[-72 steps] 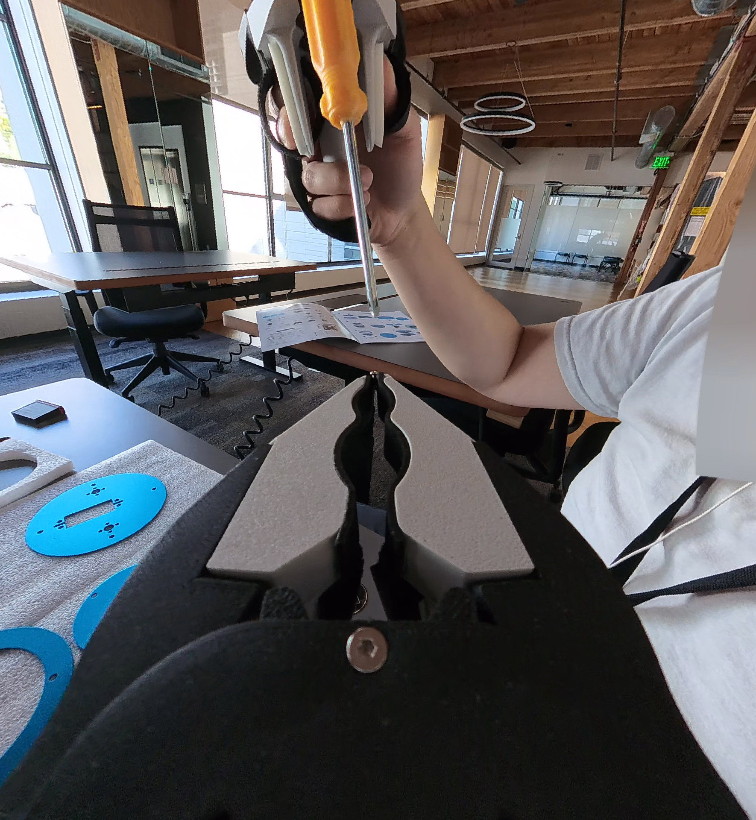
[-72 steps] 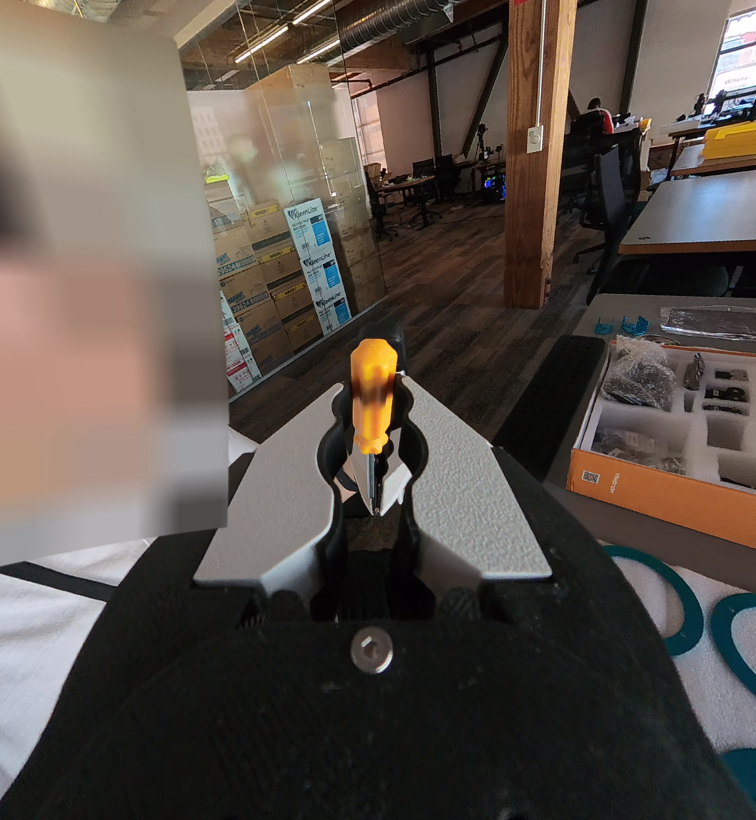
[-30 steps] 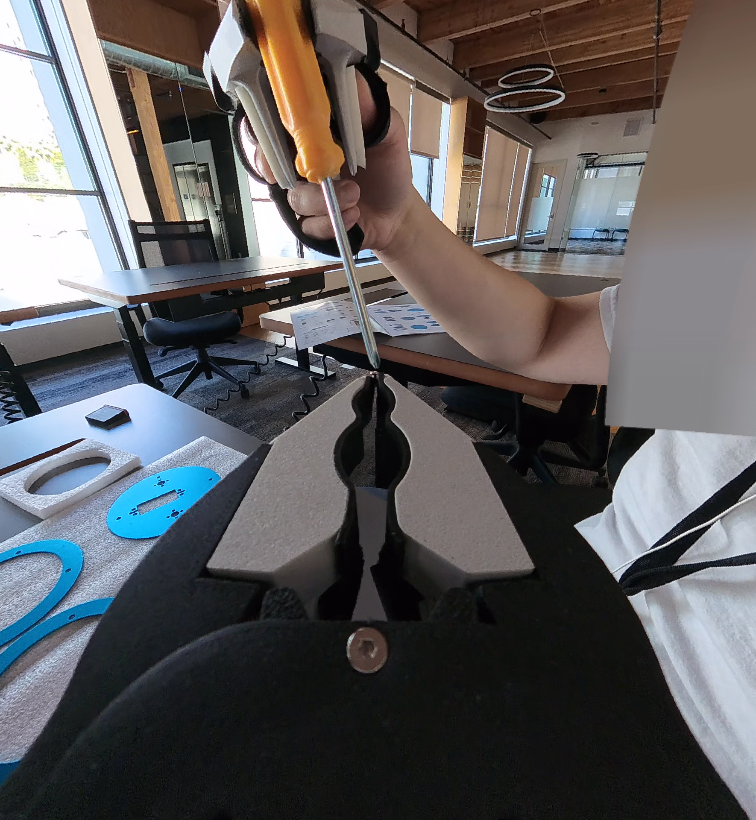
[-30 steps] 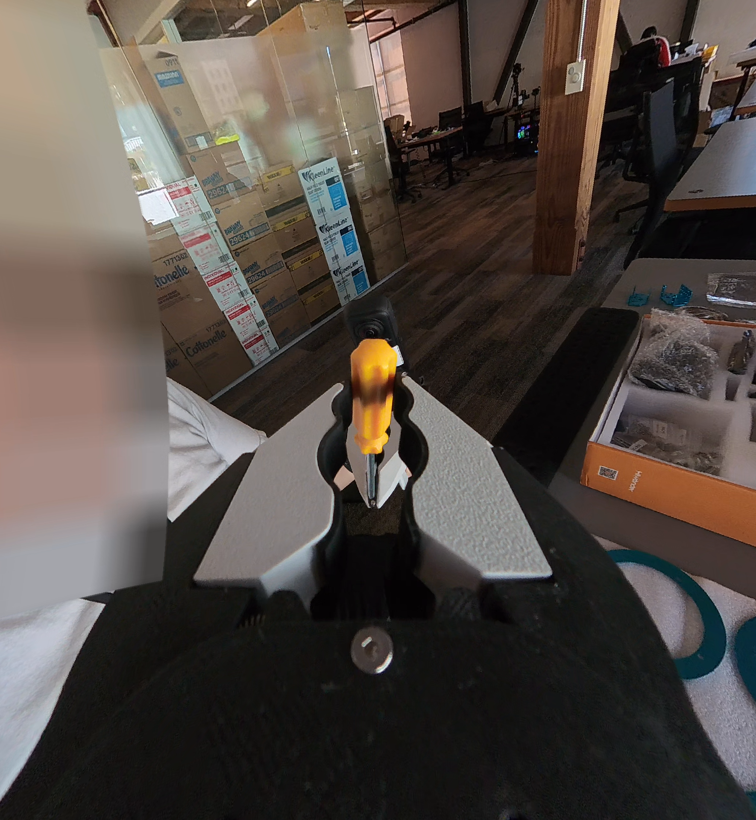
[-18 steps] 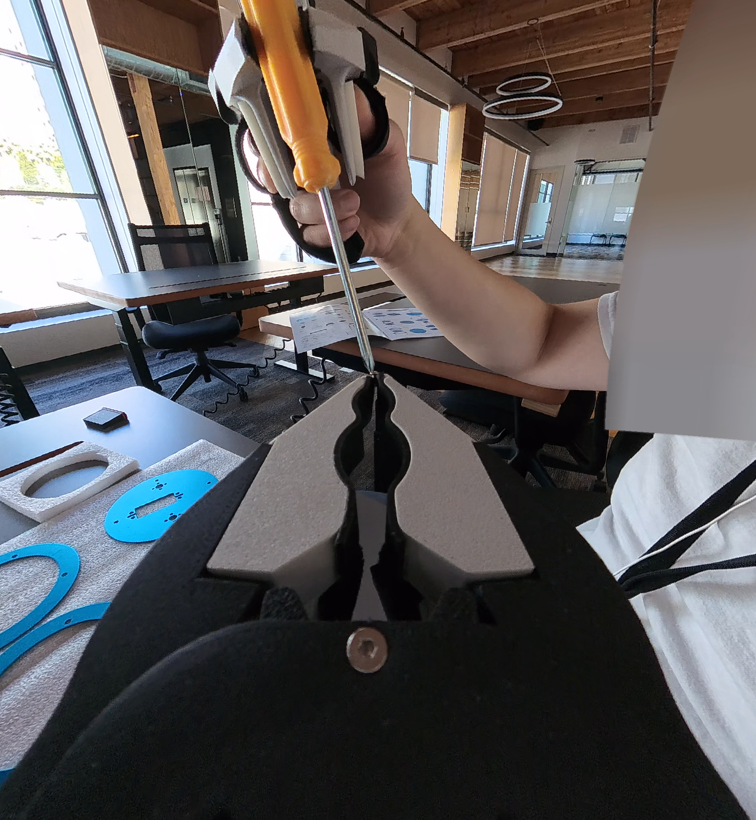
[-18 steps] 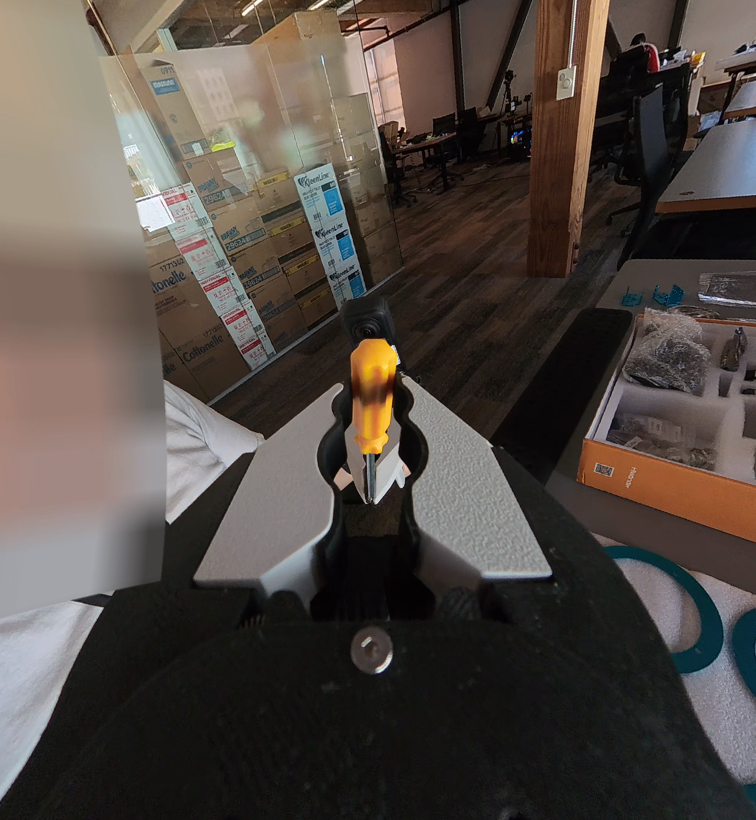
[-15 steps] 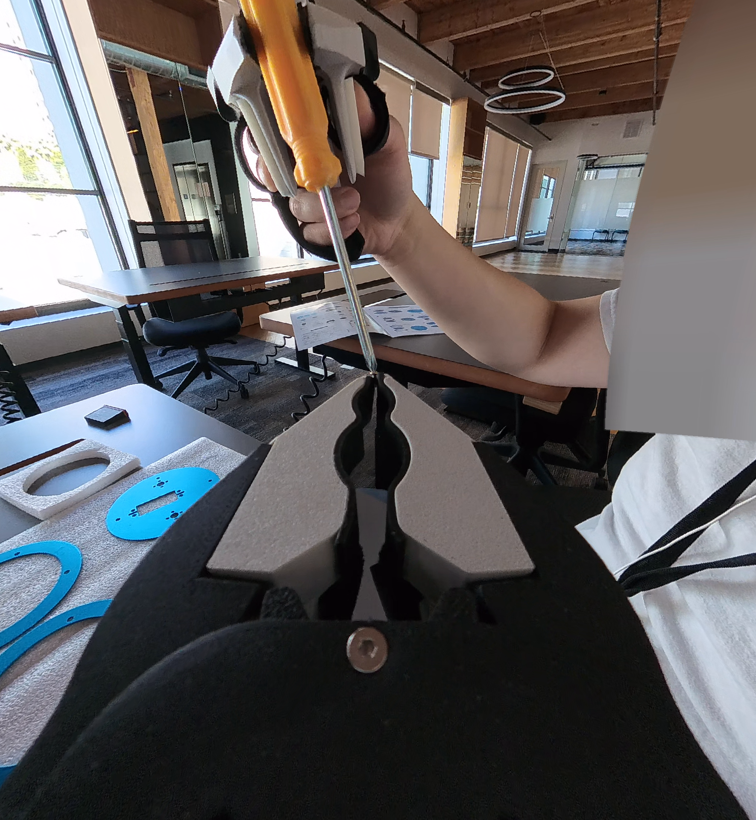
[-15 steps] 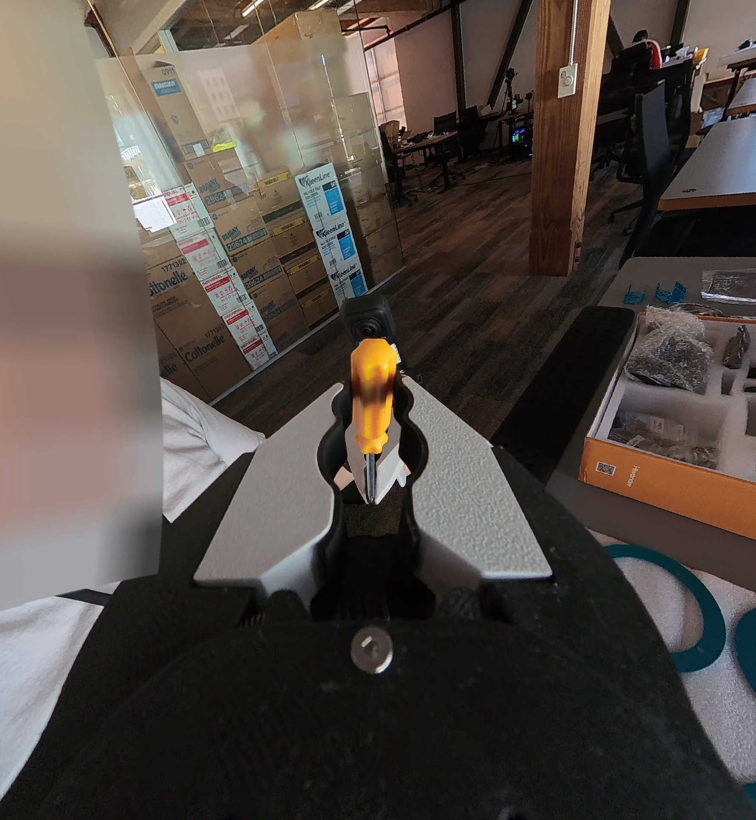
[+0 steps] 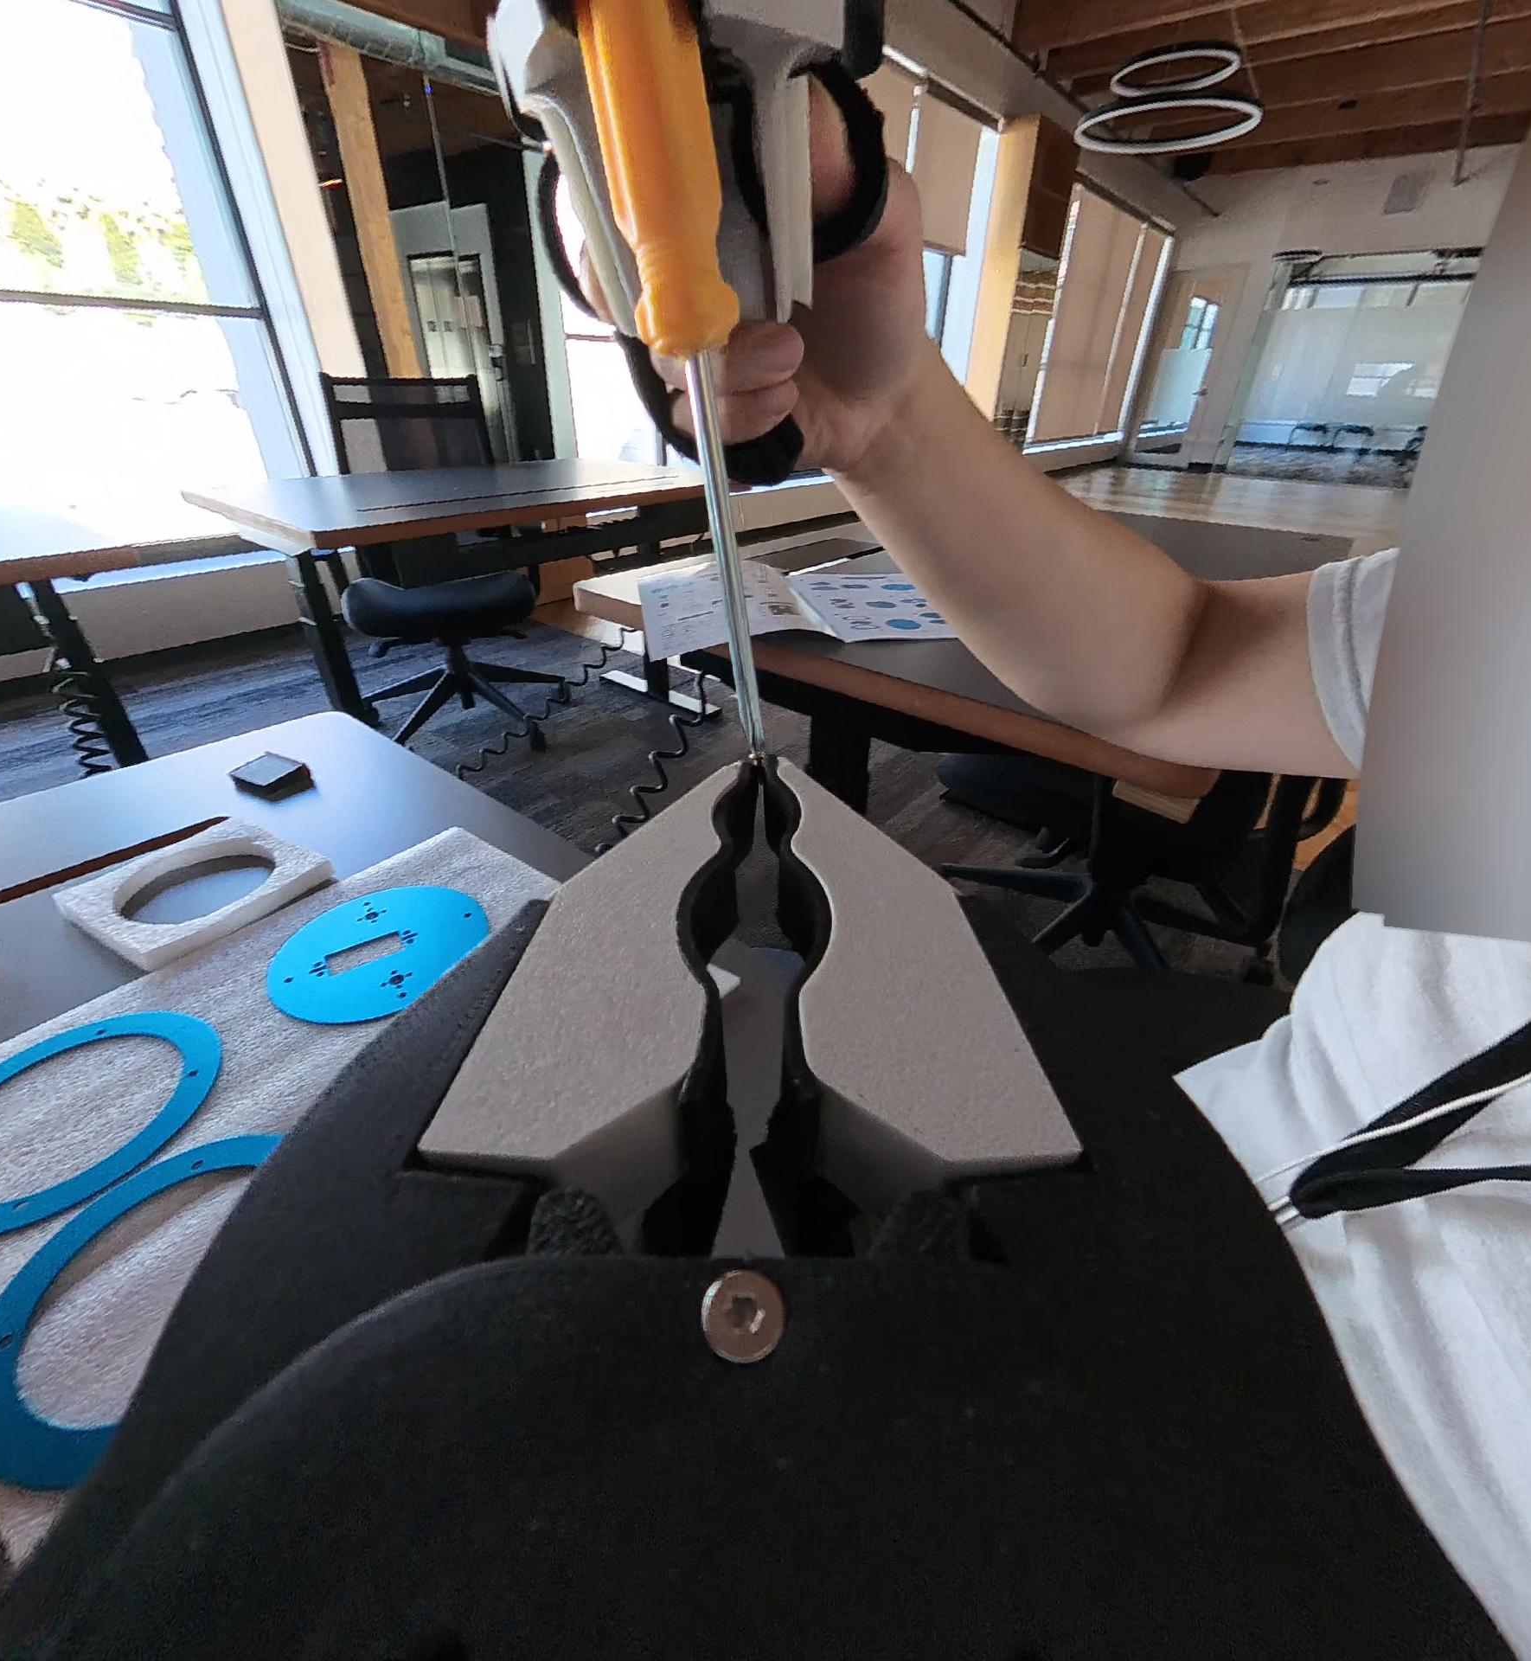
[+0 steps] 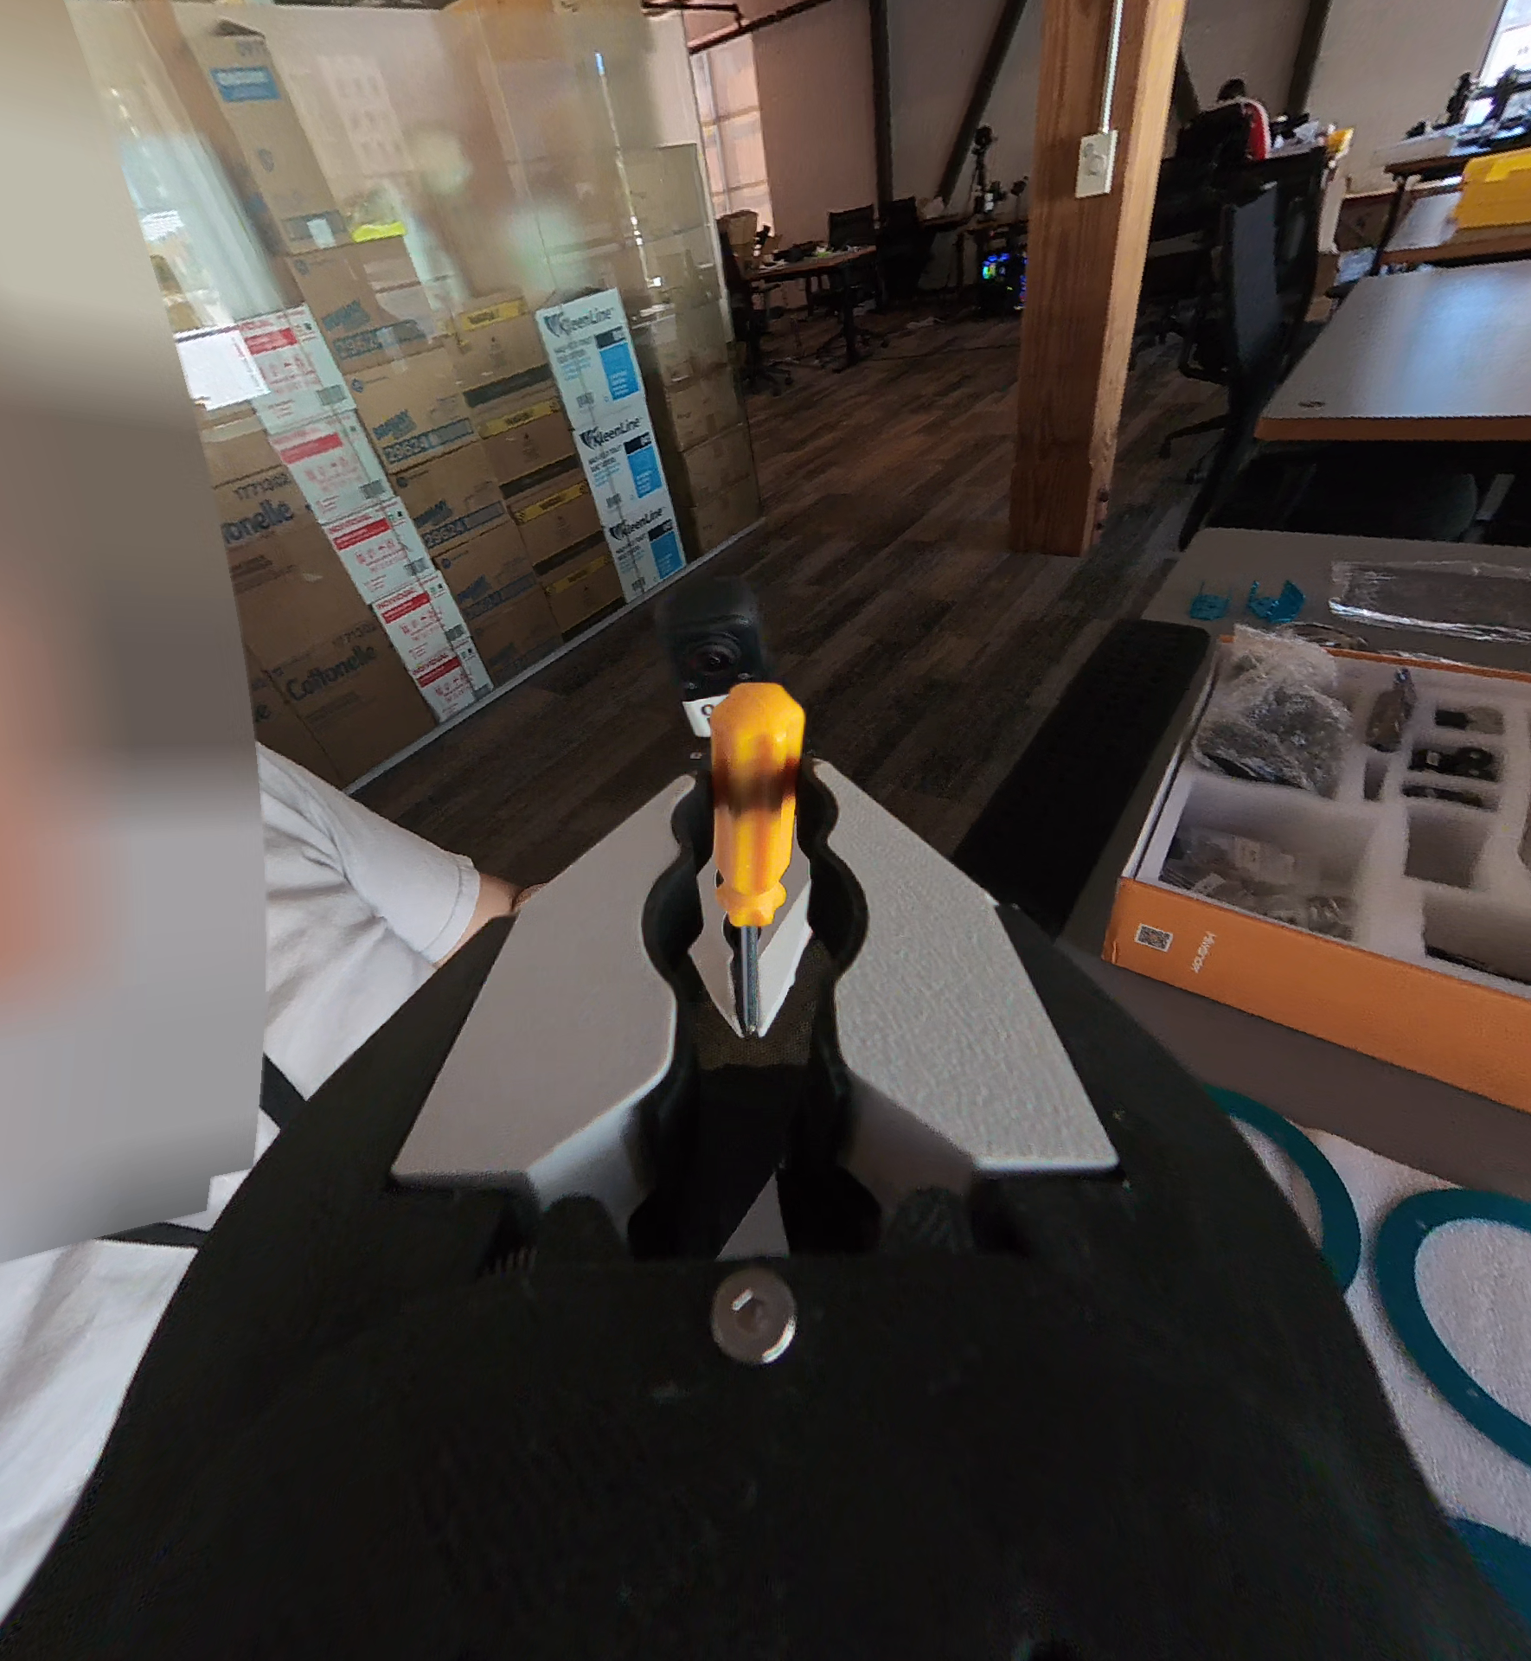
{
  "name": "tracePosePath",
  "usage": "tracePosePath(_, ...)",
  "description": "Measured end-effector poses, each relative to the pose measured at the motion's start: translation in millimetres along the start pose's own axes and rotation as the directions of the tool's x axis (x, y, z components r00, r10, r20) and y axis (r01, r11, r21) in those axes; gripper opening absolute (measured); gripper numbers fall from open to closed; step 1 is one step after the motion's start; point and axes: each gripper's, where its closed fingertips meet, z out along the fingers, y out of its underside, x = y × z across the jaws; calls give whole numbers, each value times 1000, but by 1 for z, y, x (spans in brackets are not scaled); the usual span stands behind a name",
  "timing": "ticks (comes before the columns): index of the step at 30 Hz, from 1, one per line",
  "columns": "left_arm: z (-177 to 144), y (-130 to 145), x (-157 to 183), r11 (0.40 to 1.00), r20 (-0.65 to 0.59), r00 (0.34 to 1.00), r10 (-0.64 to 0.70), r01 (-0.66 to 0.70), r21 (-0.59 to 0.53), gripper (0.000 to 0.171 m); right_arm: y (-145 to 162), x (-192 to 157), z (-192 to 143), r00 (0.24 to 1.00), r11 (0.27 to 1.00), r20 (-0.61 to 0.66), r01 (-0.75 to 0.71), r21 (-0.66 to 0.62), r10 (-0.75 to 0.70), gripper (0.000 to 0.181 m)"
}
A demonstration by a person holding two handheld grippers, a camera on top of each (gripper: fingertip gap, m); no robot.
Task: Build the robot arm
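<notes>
You stand in an open office with a dark wood floor (image 10: pixel 906 557) and a timber post (image 10: pixel 1076 270). Stacked cardboard boxes (image 10: pixel 402 503) sit behind a glass partition. Daylight pours through tall windows (image 9: pixel 70 270) onto dark desks (image 9: pixel 438 503); ring lights (image 9: pixel 1166 99) hang from the beamed ceiling.

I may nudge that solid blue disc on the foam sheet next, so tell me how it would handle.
The blue disc looks thin and flat with clean cut-outs, so probably stiff, likely light. Lying flush on the foam sheet, its edge may be hard to pinch; it should slide, not roll. The foam's rough surface probably resists sliding somewhat.
</notes>
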Motion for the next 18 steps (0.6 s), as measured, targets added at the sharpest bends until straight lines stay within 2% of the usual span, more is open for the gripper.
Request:
tracePosePath(6,0,1,-10,1000,85,996,14,-13,-9,0,-1,11,0,992,1000,-123,-11,23,13,16)
tracePosePath(10,1,2,-13,999,125,991,44,-41,-30,0,0,8,1,991,1000,-137,10,23,-7,16)
tracePosePath(18,2,-5,-16,992,238,963,129,-124,-36,0,-7,9,-5,980,994,-197,25,105,-3,16)
